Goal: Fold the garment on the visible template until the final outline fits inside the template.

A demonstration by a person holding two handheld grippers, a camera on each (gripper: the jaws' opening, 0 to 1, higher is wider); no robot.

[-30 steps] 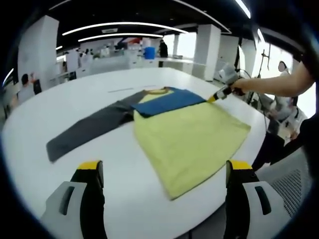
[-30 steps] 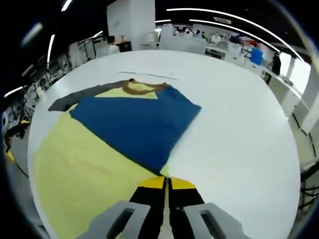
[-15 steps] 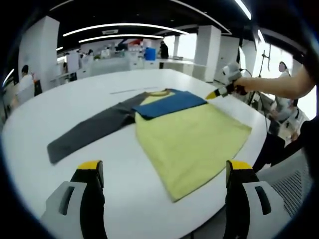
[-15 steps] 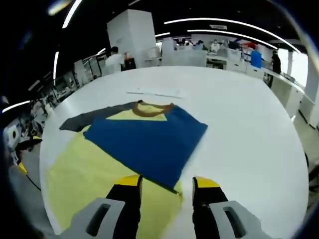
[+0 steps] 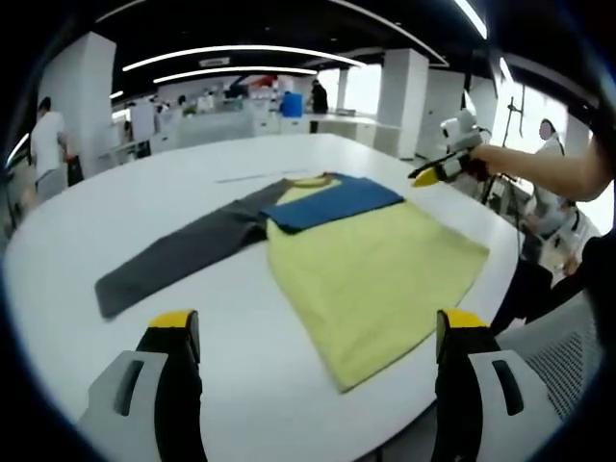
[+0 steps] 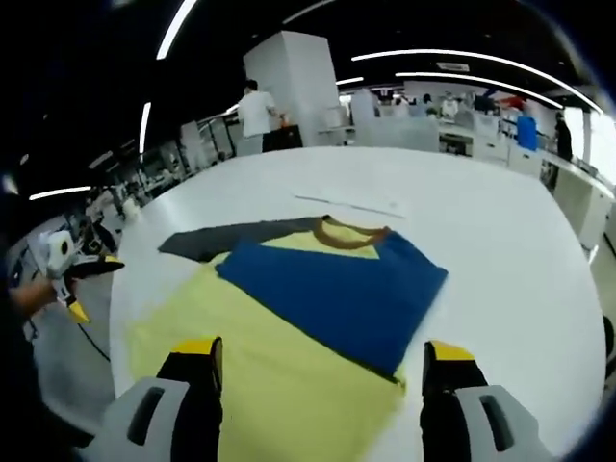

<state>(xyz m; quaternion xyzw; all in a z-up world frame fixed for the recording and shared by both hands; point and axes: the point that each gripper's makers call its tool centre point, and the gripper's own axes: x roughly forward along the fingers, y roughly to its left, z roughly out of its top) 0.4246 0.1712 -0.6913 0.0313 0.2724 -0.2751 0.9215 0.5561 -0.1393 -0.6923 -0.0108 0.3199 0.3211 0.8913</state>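
Yellow cloth makes the body of the one long-sleeved shirt [image 5: 371, 274], which lies flat on a large round white table [image 5: 173, 183]. It has two sleeves of different colours. The blue sleeve [image 5: 332, 202] is folded across the chest, just below the brown collar [image 5: 306, 178], and it rests on the yellow body. The grey sleeve [image 5: 178, 252] is not folded; it stretches straight out over the bare table top, away from the body. Beyond the collar one thin line [image 6: 348, 204] is marked on the table; I cannot tell if it belongs to a template.

In the left gripper view, the left gripper [image 5: 316, 332] hangs over the near edge of the table with its two yellow-tipped jaws set wide apart, and nothing is between them. In the same view the right gripper [image 5: 428, 176] is in the air just beside the far corner of the blue sleeve, apart from the cloth. In the right gripper view its two jaws stand wide and empty above the shirt. The left gripper also appears there, at the table's edge.

Behind the table is an open hall with white pillars, desks and several people.
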